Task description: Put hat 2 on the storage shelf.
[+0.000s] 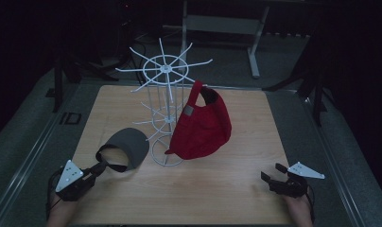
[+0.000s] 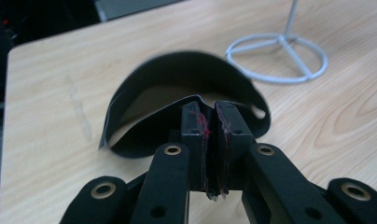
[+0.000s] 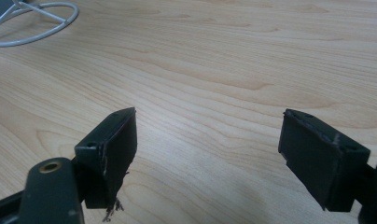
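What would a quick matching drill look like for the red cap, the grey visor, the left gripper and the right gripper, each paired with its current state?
Things:
1. red cap
2. grey visor
3. left gripper
4. right gripper

States:
A. open over bare table
B. hanging on the white rack
C. shut on a strap
D. lying on the table, pinched at its strap

Pairs: 1-B, 2-D, 3-C, 4-A
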A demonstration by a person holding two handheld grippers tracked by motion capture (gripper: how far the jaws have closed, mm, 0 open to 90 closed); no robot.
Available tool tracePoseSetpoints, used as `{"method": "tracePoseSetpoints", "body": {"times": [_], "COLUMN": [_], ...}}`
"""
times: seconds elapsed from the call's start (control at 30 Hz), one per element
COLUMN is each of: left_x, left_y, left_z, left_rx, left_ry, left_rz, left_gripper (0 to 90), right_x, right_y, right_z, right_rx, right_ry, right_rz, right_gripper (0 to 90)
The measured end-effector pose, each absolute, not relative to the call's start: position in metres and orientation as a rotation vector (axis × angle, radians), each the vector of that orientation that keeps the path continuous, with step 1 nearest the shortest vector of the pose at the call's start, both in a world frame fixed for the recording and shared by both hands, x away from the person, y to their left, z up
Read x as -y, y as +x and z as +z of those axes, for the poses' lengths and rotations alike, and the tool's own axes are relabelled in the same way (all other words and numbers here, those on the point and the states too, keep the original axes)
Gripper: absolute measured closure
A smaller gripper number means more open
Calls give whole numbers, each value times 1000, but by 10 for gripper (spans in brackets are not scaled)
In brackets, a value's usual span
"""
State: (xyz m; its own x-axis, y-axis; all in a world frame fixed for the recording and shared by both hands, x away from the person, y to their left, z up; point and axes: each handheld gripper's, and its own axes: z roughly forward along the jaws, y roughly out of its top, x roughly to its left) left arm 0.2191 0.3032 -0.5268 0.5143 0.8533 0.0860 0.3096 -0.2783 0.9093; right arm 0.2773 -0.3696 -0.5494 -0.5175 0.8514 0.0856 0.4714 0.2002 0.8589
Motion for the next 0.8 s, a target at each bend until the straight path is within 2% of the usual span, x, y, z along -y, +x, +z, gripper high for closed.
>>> {"method": "tracePoseSetpoints", "body": {"times": [0.4,0.8], "left_x": [-299,-297], "left_y": [230,237], "left_z": [-486,-447], "left_rx": [-827,-770], "left_ry": [1796,1756], "left_rz": [774,805], "left_gripper": [840,839], "right_x": [370,372], "right_y": [277,276], "right_z": [-550,-549], "right_rx": [-2077,-2059], "right_ry": [1240,1243], "right_rz": [1269,1289], "right_gripper": [194,193]}}
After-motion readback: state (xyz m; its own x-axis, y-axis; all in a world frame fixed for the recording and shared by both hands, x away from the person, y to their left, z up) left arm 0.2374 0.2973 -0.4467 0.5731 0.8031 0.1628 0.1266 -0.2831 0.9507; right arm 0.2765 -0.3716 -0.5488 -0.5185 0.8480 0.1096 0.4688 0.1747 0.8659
